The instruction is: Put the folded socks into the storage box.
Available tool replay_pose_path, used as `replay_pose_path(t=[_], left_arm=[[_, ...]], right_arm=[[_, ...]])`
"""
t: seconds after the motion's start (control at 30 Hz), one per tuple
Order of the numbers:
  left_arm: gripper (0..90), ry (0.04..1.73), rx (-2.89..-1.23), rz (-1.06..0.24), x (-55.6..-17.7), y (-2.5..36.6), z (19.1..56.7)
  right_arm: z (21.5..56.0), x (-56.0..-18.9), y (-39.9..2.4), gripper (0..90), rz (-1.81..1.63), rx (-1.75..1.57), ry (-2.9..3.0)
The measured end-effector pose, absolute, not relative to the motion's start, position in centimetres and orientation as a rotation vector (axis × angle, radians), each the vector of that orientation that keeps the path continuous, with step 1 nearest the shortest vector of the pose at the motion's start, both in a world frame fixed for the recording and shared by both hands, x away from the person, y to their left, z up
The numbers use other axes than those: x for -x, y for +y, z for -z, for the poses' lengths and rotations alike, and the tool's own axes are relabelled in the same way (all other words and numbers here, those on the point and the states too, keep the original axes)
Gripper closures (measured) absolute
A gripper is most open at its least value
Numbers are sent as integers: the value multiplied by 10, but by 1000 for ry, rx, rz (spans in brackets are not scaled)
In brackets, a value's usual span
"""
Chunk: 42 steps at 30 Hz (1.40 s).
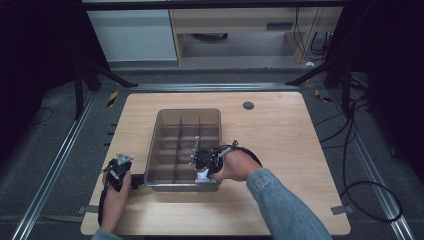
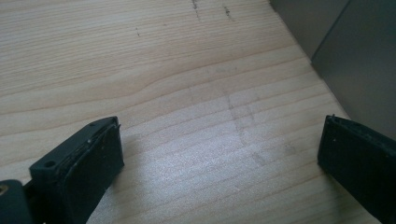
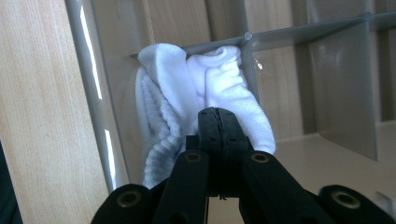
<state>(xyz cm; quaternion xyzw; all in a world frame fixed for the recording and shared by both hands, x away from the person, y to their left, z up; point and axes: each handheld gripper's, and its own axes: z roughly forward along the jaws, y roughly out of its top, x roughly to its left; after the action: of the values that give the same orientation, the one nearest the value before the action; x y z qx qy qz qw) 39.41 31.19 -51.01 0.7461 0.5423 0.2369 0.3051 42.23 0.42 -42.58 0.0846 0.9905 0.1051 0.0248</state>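
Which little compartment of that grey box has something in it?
The compartment at the near right corner of the divided bin: it holds a white sock, where the right gripper is.

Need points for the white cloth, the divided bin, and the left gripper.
white cloth (image 3: 219, 88): right gripper view, on its bunched upper folds.
divided bin (image 1: 165, 116): high view, on its far-left rim.
left gripper (image 2: 219, 154): left gripper view, midway between its open jaws.

Lab-like recording rig, pale wooden table (image 1: 280, 135) on grey floor, metal floor rails (image 1: 55, 170) beside it, black stand legs (image 1: 85, 82), loose cables (image 1: 350, 145), dark curtained sides, cabinets (image 1: 132, 35) beyond.
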Motion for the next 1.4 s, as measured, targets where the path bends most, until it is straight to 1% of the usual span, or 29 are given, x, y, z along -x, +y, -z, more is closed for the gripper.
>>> replay_pose_path(t=[0.37, 0.57, 0.73, 1.17, 1.4], left_arm=[[0, 1436, -1976, -627, -394, 312, 510], [0, 1436, -1976, -627, -394, 312, 510], [0, 1436, -1974, -627, -394, 312, 510], [0, 1437, -1972, -628, -394, 312, 510], [0, 1436, -1975, -628, -394, 312, 510]], right_arm=[[434, -422, 10, 900, -257, -245, 3066], [422, -422, 4, 900, -339, -268, 3049], [413, -421, -1, 900, -282, -266, 3013], [430, -421, 9, 900, -197, -261, 3033], [437, -425, 6, 900, -216, -291, 3057]])
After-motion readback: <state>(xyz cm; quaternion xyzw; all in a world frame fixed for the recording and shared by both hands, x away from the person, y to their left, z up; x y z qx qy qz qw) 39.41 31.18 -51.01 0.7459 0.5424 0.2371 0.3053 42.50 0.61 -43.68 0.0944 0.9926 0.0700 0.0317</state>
